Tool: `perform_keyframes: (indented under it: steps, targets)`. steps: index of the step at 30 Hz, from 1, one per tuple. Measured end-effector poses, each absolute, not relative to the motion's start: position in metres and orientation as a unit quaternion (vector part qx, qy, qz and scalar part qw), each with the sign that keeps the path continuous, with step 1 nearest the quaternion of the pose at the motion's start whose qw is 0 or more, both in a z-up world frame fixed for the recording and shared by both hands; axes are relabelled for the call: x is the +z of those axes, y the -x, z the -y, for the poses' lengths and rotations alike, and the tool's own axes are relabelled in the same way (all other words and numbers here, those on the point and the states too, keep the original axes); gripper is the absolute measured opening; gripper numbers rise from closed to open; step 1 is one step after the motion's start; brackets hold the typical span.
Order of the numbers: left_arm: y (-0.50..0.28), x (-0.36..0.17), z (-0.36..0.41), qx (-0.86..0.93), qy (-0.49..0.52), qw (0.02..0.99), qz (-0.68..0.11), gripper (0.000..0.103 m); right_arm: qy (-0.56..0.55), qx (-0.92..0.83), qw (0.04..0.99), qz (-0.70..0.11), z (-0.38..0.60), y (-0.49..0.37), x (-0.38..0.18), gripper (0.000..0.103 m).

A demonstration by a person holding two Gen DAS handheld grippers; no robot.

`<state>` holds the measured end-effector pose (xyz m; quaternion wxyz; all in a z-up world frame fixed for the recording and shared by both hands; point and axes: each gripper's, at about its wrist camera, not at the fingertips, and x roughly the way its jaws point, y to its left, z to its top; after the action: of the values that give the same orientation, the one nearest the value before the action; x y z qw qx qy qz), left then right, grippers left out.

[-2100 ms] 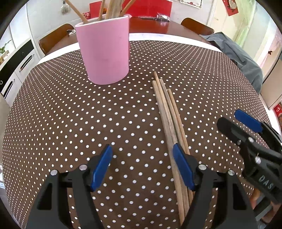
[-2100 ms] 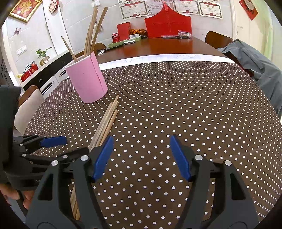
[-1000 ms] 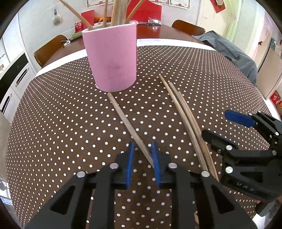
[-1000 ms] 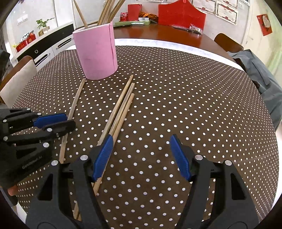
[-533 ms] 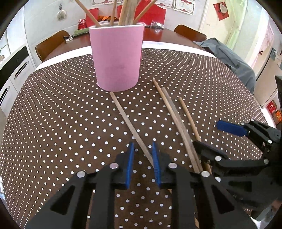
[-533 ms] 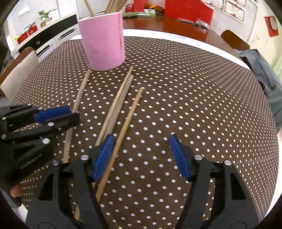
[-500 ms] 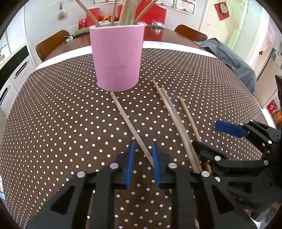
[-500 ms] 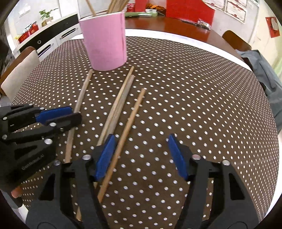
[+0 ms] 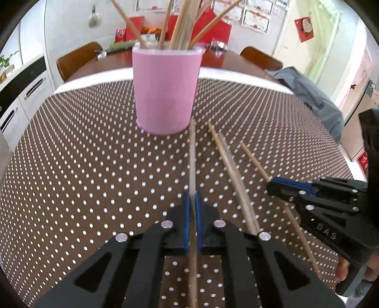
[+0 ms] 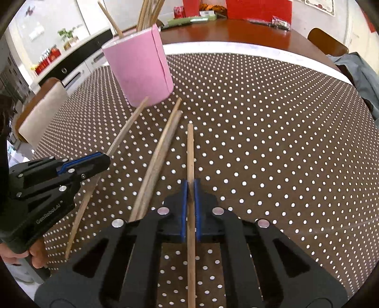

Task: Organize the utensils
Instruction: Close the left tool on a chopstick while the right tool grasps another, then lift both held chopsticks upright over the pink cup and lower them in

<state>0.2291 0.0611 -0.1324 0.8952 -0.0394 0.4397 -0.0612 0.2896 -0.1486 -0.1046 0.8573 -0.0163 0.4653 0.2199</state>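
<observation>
A pink cup (image 9: pixel 165 87) (image 10: pixel 139 64) holding several wooden chopsticks stands on the brown polka-dot tablecloth (image 9: pixel 83 165). My left gripper (image 9: pixel 193 196) (image 10: pixel 101 160) has its jaws closing, and the blue pads press on one chopstick (image 9: pixel 192 151) that points at the cup's base. My right gripper (image 10: pixel 190 187) (image 9: pixel 284 187) is likewise closing, pads pinching another chopstick (image 10: pixel 190 147) further right. Between the two held sticks, two loose chopsticks (image 9: pixel 232 170) (image 10: pixel 163 147) lie side by side on the cloth.
Behind the dotted cloth is a bare wooden tabletop (image 10: pixel 248 30) with a red box (image 10: pixel 258 9). Brown chairs (image 9: pixel 78 56) stand at the far side, a grey jacket (image 9: pixel 308 94) hangs at the right, and white cabinets (image 9: pixel 21 94) are at the left.
The right gripper went from wide open to shut on the rightmost chopstick. The left gripper's pads tightened on its chopstick, which now points straight ahead instead of slanting left.
</observation>
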Motion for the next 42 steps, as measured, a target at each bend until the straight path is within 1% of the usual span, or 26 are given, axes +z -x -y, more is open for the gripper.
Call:
perform_keyframes:
  steps: [7, 13, 20, 28, 34, 42]
  targets:
    - [-0.209, -0.101, -0.059, -0.084, 0.044, 0.922, -0.374, 0.005, -0.008, 0.245, 0.879, -0.410, 0.153, -0.278, -0.076, 0.006]
    - [-0.193, -0.072, -0.057, -0.104, 0.051, 0.948, -0.298, 0.005, -0.018, 0.258, 0.900, -0.351, 0.152, -0.261, -0.049, 0.006]
    - [-0.186, -0.038, -0.058, -0.114, 0.036, 0.969, -0.218, 0.005, -0.020, 0.266, 0.917, -0.296, 0.147, -0.248, -0.019, 0.006]
    - [-0.191, 0.004, -0.072, -0.100, 0.049, 0.985, -0.134, 0.005, -0.020, 0.291, 0.929, -0.227, 0.135, -0.248, 0.024, 0.006]
    - [-0.200, 0.022, -0.084, -0.076, 0.060, 0.992, -0.080, 0.005, -0.015, 0.309, 0.928, -0.207, 0.119, -0.260, 0.046, 0.006]
    - [-0.228, 0.030, -0.100, -0.052, 0.088, 0.995, -0.008, 0.005, -0.014, 0.316, 0.931, -0.183, 0.110, -0.283, 0.069, 0.006]
